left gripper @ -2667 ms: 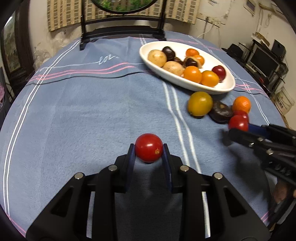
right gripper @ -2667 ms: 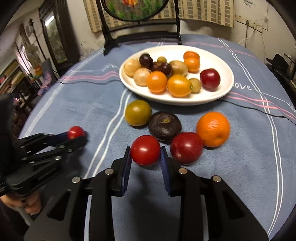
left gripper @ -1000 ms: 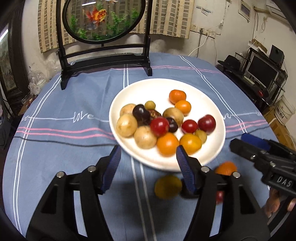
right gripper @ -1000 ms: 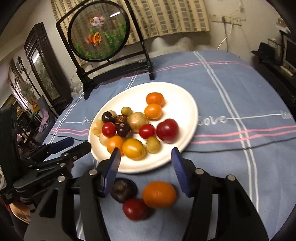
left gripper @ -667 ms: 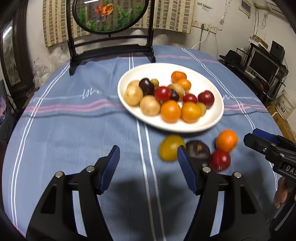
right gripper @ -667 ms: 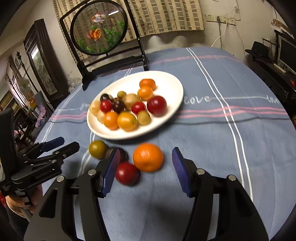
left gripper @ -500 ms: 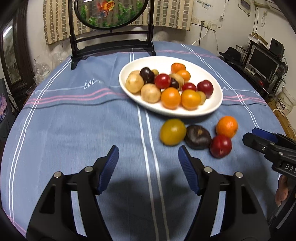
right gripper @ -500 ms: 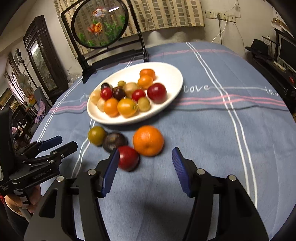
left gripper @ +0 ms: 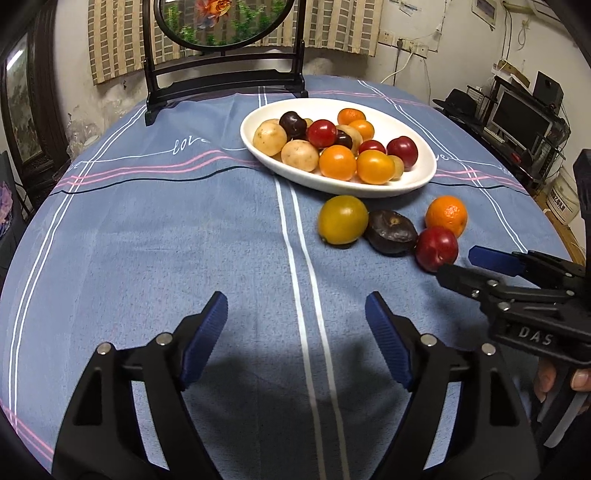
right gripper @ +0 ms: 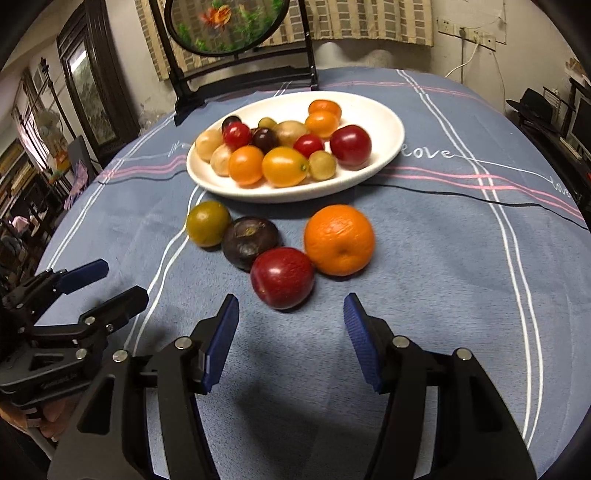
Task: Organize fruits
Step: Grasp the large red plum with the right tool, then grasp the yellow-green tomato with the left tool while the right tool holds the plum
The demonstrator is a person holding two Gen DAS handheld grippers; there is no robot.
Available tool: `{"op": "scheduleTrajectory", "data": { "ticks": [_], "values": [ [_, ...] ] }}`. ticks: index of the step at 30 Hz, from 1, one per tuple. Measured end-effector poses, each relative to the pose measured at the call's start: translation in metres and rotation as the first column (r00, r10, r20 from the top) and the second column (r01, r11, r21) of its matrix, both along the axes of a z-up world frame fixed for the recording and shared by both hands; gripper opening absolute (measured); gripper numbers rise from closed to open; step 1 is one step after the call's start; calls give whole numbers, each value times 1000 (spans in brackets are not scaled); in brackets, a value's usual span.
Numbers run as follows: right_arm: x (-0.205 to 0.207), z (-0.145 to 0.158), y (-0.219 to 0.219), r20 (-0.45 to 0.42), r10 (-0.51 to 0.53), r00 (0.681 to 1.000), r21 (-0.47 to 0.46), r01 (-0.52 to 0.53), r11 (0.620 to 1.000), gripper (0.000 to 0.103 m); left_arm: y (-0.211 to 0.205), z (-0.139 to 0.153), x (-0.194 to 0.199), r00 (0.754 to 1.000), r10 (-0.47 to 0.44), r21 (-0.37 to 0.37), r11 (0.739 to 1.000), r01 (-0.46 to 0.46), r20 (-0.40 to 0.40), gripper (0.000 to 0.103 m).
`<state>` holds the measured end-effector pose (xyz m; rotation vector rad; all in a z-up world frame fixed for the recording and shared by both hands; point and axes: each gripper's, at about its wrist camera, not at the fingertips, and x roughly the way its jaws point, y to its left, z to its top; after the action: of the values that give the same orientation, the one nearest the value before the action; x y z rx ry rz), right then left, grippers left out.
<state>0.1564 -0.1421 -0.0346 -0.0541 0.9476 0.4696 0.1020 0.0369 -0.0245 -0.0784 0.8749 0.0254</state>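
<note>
Blue cloth with white and pink stripes covers our round table (left gripper: 166, 221), the largest thing in view. At its far edge stands a dark wooden frame holding a round goldfish panel (left gripper: 221, 22). Nearer sits the oval white ceramic dish (right gripper: 384, 122), heaped with small fruits: pale tan ones, oranges, red and dark purple ones.

Our left hand-held gripper (left gripper: 295, 332) hovers over bare cloth with its blue pads spread wide and opening further, nothing between them. Our right hand-held gripper (right gripper: 290, 332) is also parted and empty; in its own view the fruit closest ahead of its pads is a glossy dark red plum (right gripper: 282, 277), which lies beyond the fingertips, not between them.

Four loose fruits lie on the cloth just in front of the dish. The round orange (right gripper: 338, 240) touches the plum on its right. A wrinkled dark purple fruit (right gripper: 249, 240) presses against the plum's left, and a yellow-green round fruit (right gripper: 208, 223) sits against that one, farthest left.
</note>
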Motion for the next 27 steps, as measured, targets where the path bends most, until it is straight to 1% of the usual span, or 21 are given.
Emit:
{"op": "scheduleTrajectory", "data": {
  "ticks": [3, 6, 9, 10, 12, 16, 22, 24, 27],
  "values": [
    [3, -5, 8, -10, 5, 1000, -29, -5, 1000, 60, 3, -2, 1, 1000, 1, -7, 1000, -1, -5, 79],
    [6, -8, 18, 6, 6, 1000, -73, -5, 997, 60, 5, -4, 0, 1000, -1, -12, 1000, 1, -11, 79],
    [15, -11, 26, 4, 6, 1000, -87, -6, 996, 59, 6, -6, 1, 1000, 0, -15, 1000, -1, -17, 79],
    [17, -11, 28, 10, 8, 1000, -89, -7, 996, 46, 7, -7, 1, 1000, 2, -16, 1000, -2, -20, 79],
    [20, -11, 31, 25, 6, 1000, -121, -3, 993, 41, 8, -8, 2, 1000, 2, -18, 1000, -3, -26, 79],
    [17, -9, 23, 20, 15, 1000, -80, -13, 997, 40, 7, -8, 4, 1000, -3, -3, 1000, 3, -29, 81],
    [5, -6, -12, -11, -5, 1000, 3, 5, 1000, 40, 2, -9, 23, 998, -29, 6, 1000, 29, -48, 81],
    [1, -6, -23, -14, -20, 1000, 11, 20, 1000, 40, -4, -12, 34, 997, -41, 14, 999, 42, -65, 81],
    [-3, -4, -36, -10, -35, 999, 21, 35, 999, 40, -11, -17, 46, 995, -50, 46, 997, 54, -87, 81]
  ]
}}
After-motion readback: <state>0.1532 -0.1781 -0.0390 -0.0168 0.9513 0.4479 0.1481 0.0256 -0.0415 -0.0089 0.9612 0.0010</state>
